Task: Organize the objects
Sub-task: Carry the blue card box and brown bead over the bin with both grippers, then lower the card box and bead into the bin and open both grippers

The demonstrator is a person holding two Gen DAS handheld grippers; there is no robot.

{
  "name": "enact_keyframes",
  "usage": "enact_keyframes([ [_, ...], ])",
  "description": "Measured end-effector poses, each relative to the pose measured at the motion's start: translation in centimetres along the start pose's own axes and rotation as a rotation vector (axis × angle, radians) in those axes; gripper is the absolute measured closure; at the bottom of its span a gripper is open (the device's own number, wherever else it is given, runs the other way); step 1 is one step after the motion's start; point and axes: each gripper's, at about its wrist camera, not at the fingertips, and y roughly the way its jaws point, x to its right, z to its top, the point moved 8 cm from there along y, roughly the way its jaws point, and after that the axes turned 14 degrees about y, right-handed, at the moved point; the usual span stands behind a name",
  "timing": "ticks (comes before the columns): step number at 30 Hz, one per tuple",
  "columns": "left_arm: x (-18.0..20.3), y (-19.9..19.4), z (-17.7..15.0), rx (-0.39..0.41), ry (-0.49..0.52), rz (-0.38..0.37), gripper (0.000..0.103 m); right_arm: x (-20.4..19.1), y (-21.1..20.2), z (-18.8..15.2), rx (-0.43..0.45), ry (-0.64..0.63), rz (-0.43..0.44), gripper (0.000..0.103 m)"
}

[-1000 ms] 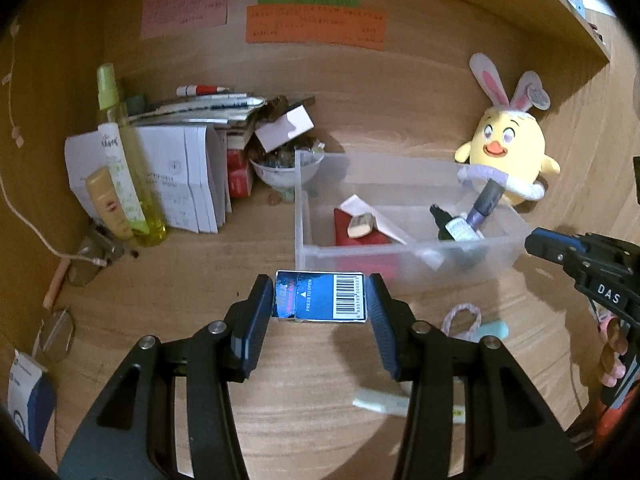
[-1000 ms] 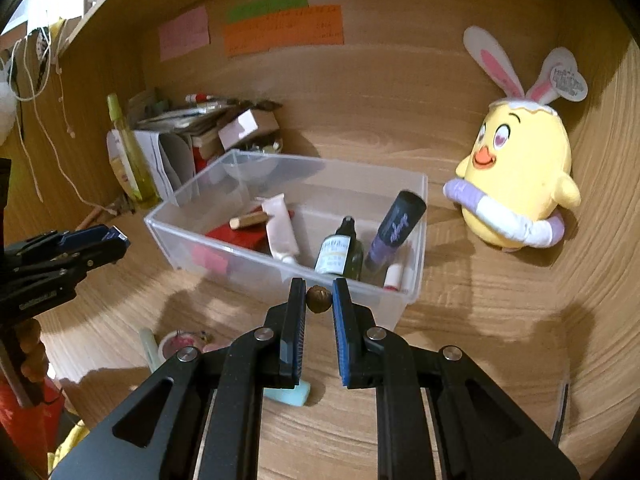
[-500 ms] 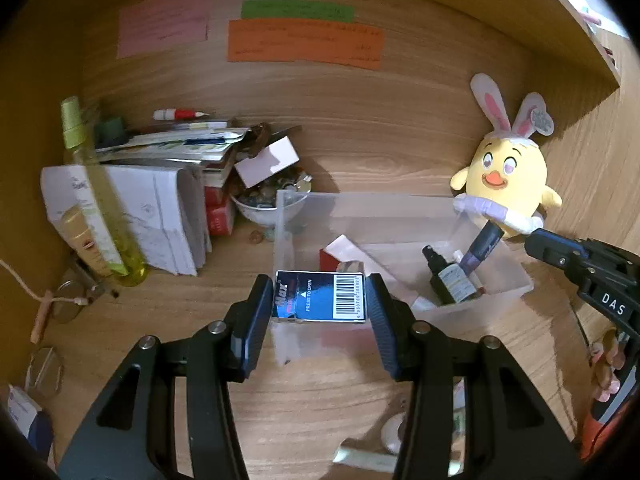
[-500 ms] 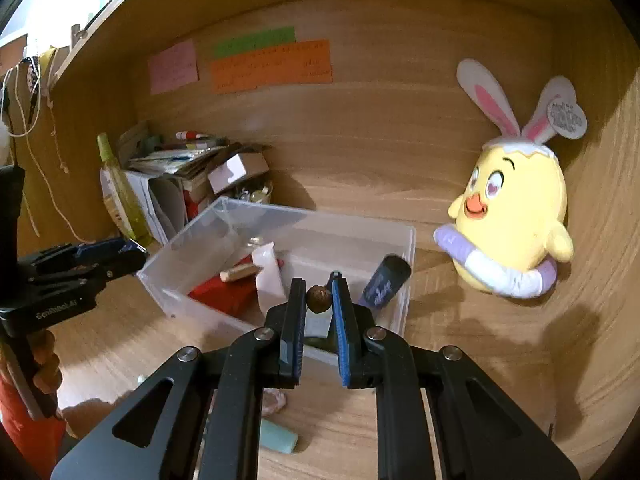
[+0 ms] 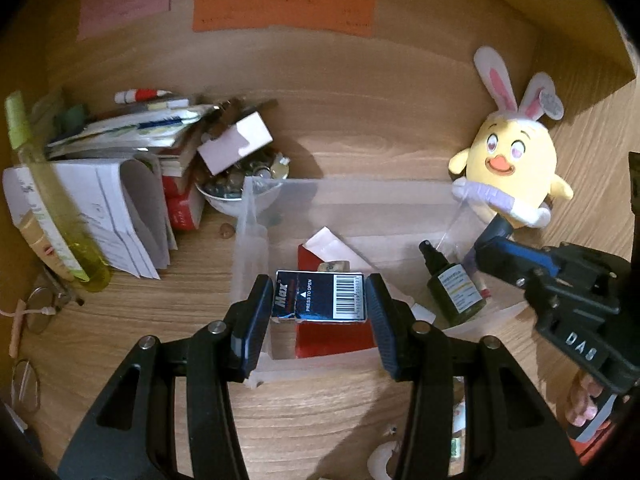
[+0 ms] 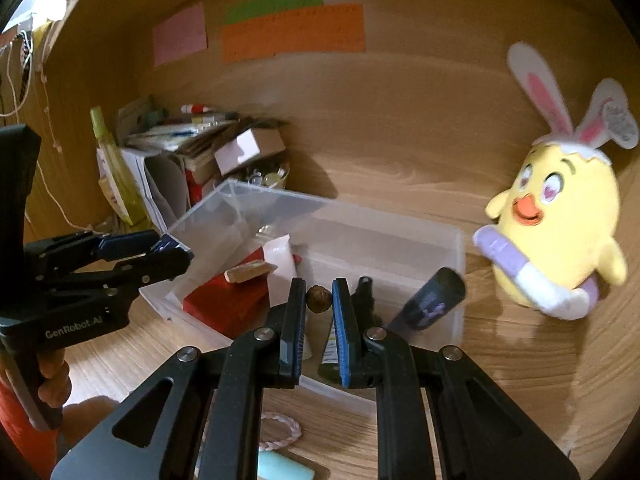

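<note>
Wooden bench [image 5: 312,420], backed by a wood panel: work surface carrying all items. Clear plastic bin [image 5: 256,236], open-topped, centre of bench: evidently the collecting point, already holding a red pouch [image 5: 332,338], a white tube [image 6: 280,268], a dark dropper bottle [image 5: 454,292] and a purple-capped tube [image 6: 434,304]. Yellow chick plush [image 6: 556,216] with rabbit ears: seated just beside the bin's far right corner, outside it. Left tool [image 5: 320,300]: clamped end-to-end on a blue staple box [image 5: 320,296], barcode up, carried over the bin's near left part, presumably for dropping in. Right tool [image 6: 319,300]: closed on a small brown nut-like bead [image 6: 319,298], poised above the bin's near wall, likely for the same deposit.
</note>
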Motion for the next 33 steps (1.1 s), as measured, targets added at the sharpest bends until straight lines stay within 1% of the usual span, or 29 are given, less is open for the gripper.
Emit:
enact_keyframes([
  [6,0.6,1.4,-0.1,-0.030,0.011,-0.024,0.056,0.4,1.9,-0.8,-0.051,0.006,-0.014,0.091],
  [16,1.2,3.2,-0.5,-0.077,0.014,-0.062,0.056,0.5,2.9,-1.3,-0.079,0.002,-0.035,0.091],
  [23,1.6,3.0,-0.5,-0.078,0.022,-0.067,0.056,0.4,3.1,-1.4,-0.087,-0.007,-0.037,0.091],
  [25,1.5,2.8,-0.4,-0.074,0.023,-0.065,0.053,0.3,3.1,-1.5,-0.089,-0.011,-0.040,0.091],
  [27,1.5,2.4,-0.3,-0.068,0.020,-0.064,0.048,0.3,2.9,-1.5,-0.091,-0.010,-0.037,0.086],
  [29,1.5,2.0,-0.1,-0.058,0.018,-0.060,0.043,0.2,2.6,-1.4,-0.080,-0.007,-0.041,0.069],
  [31,1.5,1.4,0.1,-0.044,0.017,-0.049,0.037,0.3,2.1,-1.0,-0.053,-0.005,-0.056,0.060],
  [33,1.6,0.7,0.3,-0.032,0.023,-0.039,0.035,0.2,1.4,-0.7,-0.034,-0.006,-0.056,0.057],
])
